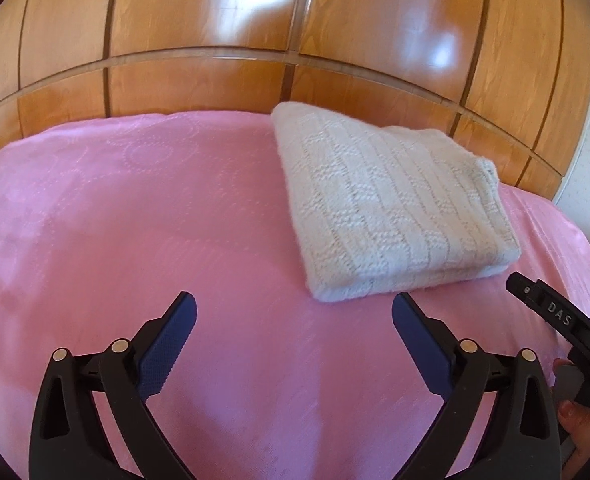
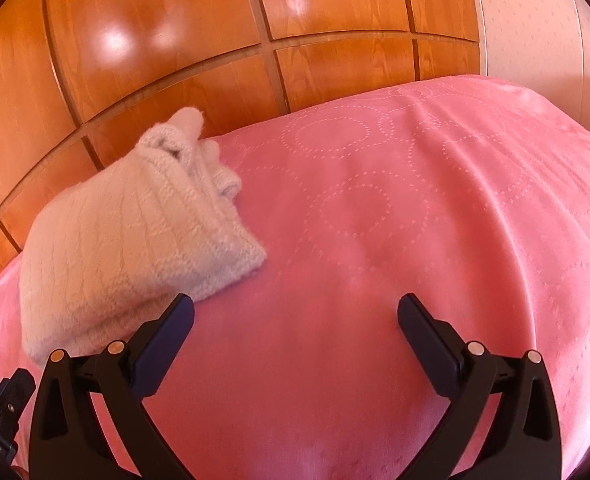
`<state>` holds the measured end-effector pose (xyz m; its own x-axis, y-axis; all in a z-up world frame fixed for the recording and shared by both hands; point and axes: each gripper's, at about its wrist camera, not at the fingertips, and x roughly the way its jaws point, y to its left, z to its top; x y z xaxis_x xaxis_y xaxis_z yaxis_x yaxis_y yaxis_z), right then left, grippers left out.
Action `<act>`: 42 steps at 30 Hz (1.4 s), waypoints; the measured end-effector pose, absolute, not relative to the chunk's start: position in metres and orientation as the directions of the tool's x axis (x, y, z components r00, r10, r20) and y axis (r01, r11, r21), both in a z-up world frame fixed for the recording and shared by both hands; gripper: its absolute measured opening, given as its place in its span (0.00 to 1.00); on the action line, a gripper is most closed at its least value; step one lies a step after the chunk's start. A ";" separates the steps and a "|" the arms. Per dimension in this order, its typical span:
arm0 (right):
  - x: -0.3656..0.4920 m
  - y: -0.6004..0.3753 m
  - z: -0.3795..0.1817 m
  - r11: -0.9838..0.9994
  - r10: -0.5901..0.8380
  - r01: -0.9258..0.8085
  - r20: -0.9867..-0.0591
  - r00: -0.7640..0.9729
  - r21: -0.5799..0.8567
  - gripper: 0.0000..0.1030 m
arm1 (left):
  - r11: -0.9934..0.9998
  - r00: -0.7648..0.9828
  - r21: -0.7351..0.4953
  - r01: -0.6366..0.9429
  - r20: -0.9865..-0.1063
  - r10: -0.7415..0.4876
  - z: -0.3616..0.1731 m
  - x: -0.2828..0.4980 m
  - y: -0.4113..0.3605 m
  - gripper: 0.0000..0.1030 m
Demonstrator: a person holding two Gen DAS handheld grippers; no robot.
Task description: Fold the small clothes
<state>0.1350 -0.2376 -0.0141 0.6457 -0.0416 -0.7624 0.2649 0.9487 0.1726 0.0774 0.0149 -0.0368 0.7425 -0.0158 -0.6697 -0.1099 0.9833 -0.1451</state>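
The cream cable-knit sweater, apparently already folded into a thick rectangle, lies at the far side of the pink quilted bed cover by the glossy wooden headboard, so the left claw and right claw hang released, grasping nothing.

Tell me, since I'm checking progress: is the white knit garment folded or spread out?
Folded. The white knit garment lies as a compact rectangle with stacked layers visible along its near edge, on the pink bedspread.
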 end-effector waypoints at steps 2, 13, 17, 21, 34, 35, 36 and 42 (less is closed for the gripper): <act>0.131 -0.235 -0.014 0.953 -0.036 0.253 -0.765 0.643 0.168 0.98 | 0.985 0.731 -0.132 -0.109 -0.682 -0.011 -0.037 0.074 0.013 0.96; 0.085 -0.181 0.018 0.995 -0.036 -0.037 -0.685 0.728 -0.092 0.98 | 0.992 0.721 0.120 -0.046 -0.683 0.116 -0.016 0.047 -0.015 0.96; 0.068 -0.178 0.029 0.994 -0.025 -0.051 -0.677 0.736 -0.093 0.98 | 0.986 0.736 0.159 -0.057 -0.660 0.149 -0.007 0.035 -0.018 0.96; 0.059 -0.190 0.039 0.999 -0.030 0.005 -0.685 0.728 -0.039 0.98 | 0.987 0.764 0.126 -0.096 -0.626 0.154 0.008 0.024 -0.010 0.96; 0.041 -0.202 0.070 0.999 -0.027 0.049 -0.680 0.733 0.013 0.98 | 0.987 0.794 0.071 -0.141 -0.588 0.155 0.029 0.004 -0.008 0.96; 0.039 -0.201 0.073 0.999 -0.027 0.048 -0.675 0.737 0.013 0.98 | 0.987 0.797 0.069 -0.146 -0.583 0.158 0.031 0.003 -0.008 0.96; 0.038 -0.201 0.075 0.999 -0.026 0.046 -0.671 0.741 0.013 0.98 | 0.986 0.800 0.066 -0.150 -0.578 0.161 0.033 0.001 -0.007 0.96; 0.038 -0.201 0.081 0.998 -0.024 0.051 -0.660 0.751 0.022 0.98 | 0.987 0.805 0.057 -0.152 -0.573 0.157 0.036 -0.001 -0.006 0.96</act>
<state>0.0381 -0.2011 0.0812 0.7508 -0.0242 -0.6601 0.0512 0.9985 0.0217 -0.0005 -0.0058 0.0356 0.8045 0.1570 -0.5728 -0.1519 0.9867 0.0571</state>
